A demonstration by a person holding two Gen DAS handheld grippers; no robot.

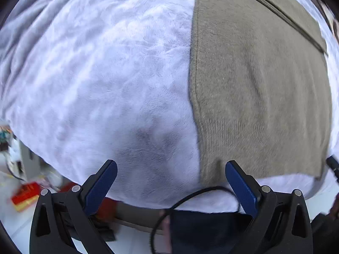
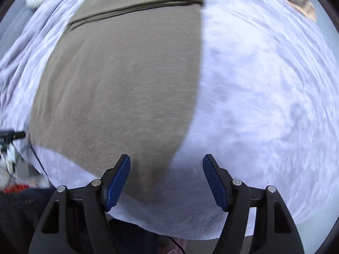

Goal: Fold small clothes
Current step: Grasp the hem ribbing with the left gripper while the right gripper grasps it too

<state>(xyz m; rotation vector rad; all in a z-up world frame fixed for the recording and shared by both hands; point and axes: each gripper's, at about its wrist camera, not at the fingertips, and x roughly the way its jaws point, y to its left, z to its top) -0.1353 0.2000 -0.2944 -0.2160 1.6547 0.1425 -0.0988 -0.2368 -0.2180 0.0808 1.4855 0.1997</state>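
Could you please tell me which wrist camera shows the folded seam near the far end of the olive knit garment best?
The right wrist view: the folded seam runs across unobstructed. The left wrist view shows it slanted along the frame's upper right.

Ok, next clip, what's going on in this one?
A person is holding two grippers over an olive-brown knit garment spread flat on a fluffy white blanket. The left gripper and right gripper both have their jaws open and grasp nothing. Each is near a bottom corner of the garment, by its ribbed hem. A fold line or seam runs across the far end. Both views are motion-blurred, so finer detail is unclear.
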